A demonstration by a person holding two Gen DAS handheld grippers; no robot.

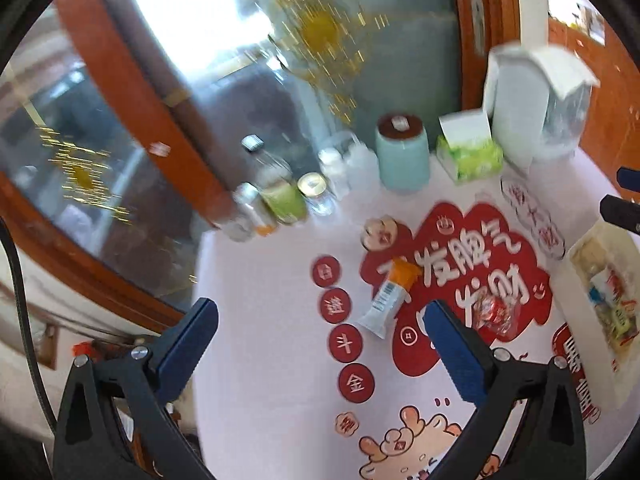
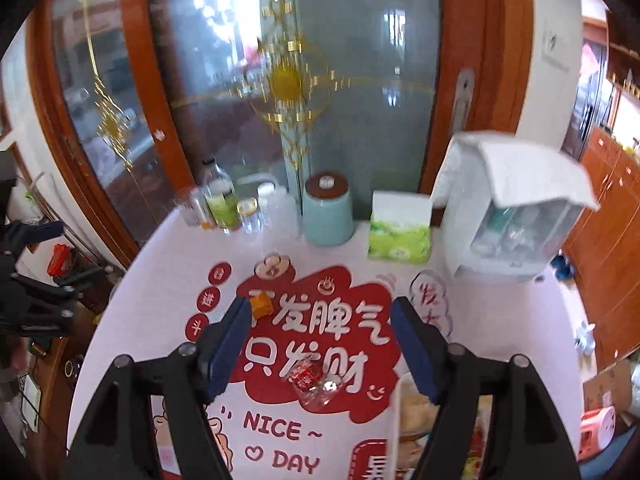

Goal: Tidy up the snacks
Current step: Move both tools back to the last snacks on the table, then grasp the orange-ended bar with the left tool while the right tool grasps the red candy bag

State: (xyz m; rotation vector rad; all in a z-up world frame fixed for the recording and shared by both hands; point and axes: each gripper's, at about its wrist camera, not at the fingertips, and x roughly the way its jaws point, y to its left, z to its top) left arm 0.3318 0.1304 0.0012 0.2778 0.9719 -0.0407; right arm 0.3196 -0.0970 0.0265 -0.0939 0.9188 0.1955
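An orange-and-white snack packet (image 1: 390, 296) lies on the printed tablecloth (image 1: 260, 320), just beyond my left gripper (image 1: 320, 312), which stands wide open and holds nothing. A red candy in clear wrap (image 1: 494, 312) rests right of the packet. A white box (image 1: 568, 280) holding several snacks sits at the right edge. In the right wrist view, my right gripper (image 2: 320, 308) is open above the cloth with nothing gripped. The packet's orange end (image 2: 260, 304) shows beside its left finger. The red candy (image 2: 312, 380) lies below the gap, and the white box (image 2: 400, 400) sits under the right finger.
Along the back stand small bottles and jars (image 2: 222, 208), a teal canister (image 2: 328, 216), a green tissue pack (image 2: 398, 236) and a white cloth-covered appliance (image 2: 508, 208). A glass door with a wooden frame (image 2: 456, 60) rises behind. The table's rounded edge (image 2: 120, 280) drops off at the left.
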